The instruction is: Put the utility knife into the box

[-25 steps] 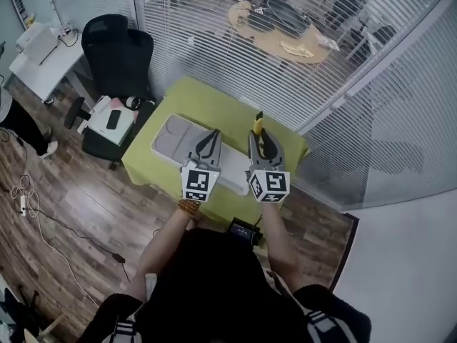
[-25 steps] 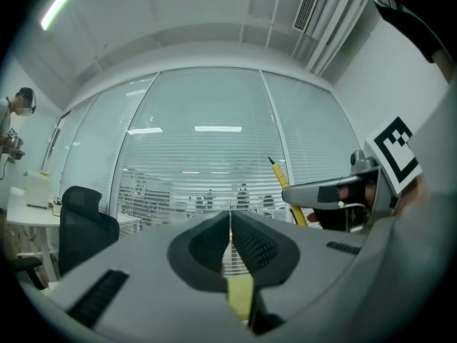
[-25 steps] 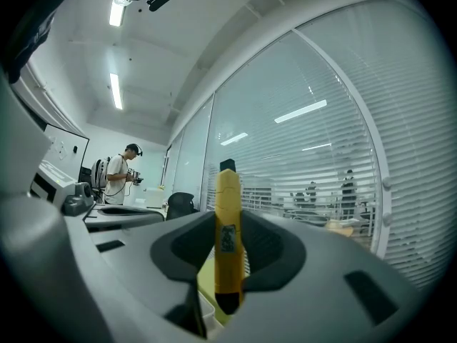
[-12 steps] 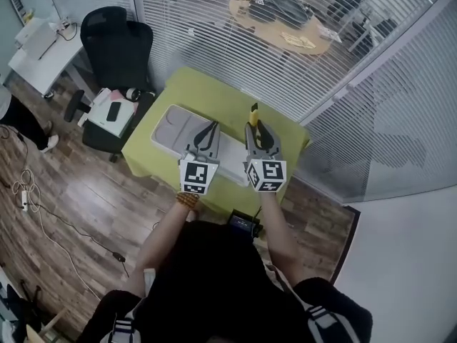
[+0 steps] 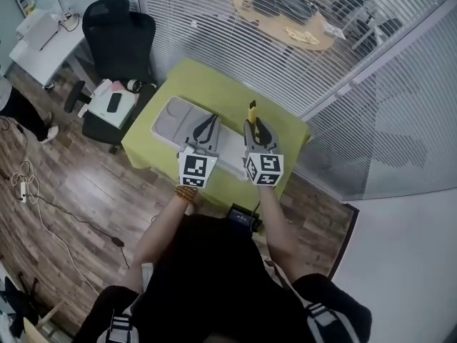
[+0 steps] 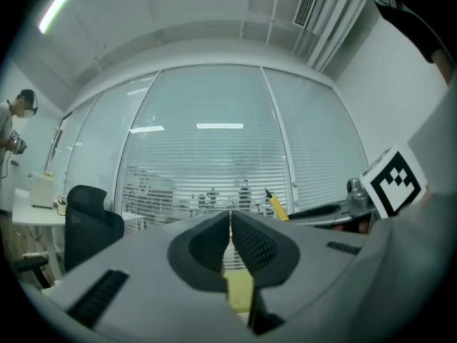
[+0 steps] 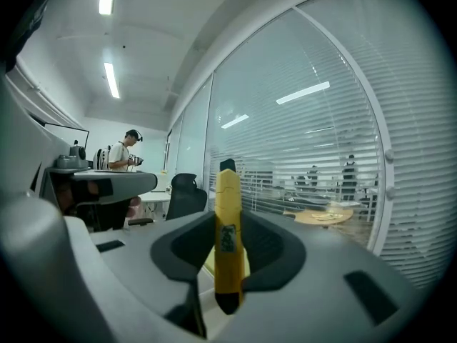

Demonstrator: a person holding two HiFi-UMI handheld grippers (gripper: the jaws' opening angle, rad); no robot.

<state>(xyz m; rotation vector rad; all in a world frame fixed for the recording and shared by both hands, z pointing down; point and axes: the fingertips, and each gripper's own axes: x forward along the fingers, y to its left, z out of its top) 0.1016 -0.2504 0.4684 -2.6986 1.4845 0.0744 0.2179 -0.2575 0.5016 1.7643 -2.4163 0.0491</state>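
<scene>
The right gripper [image 7: 228,224] pinches the utility knife [image 7: 228,241] between its two jaws. The yellow body stands upright in the grip, the pads press on its lower half, and its dark tip sticks out past the fingertips. In the head view the knife [image 5: 251,110] reaches forward beyond the right gripper [image 5: 255,126], over the table rather than on it.

Just to the left of it, side by side and apart, the left gripper [image 5: 208,122] is held at much the same level. Its jaws are pressed together tip to tip with nothing between them, as the left gripper view [image 6: 230,220] shows; the knife's tip shows there off to its right.

Under the left gripper and running out to its left lies the grey box [image 5: 170,122] — flat on the table [image 5: 214,91] with the yellow-green cloth. The right gripper hangs near the box's right end.

Farther left of both grippers stands a black office chair [image 5: 120,41]. Ahead of them runs a glass wall with white blinds [image 5: 207,27], and a round wooden table [image 5: 285,31] shows beyond it.
</scene>
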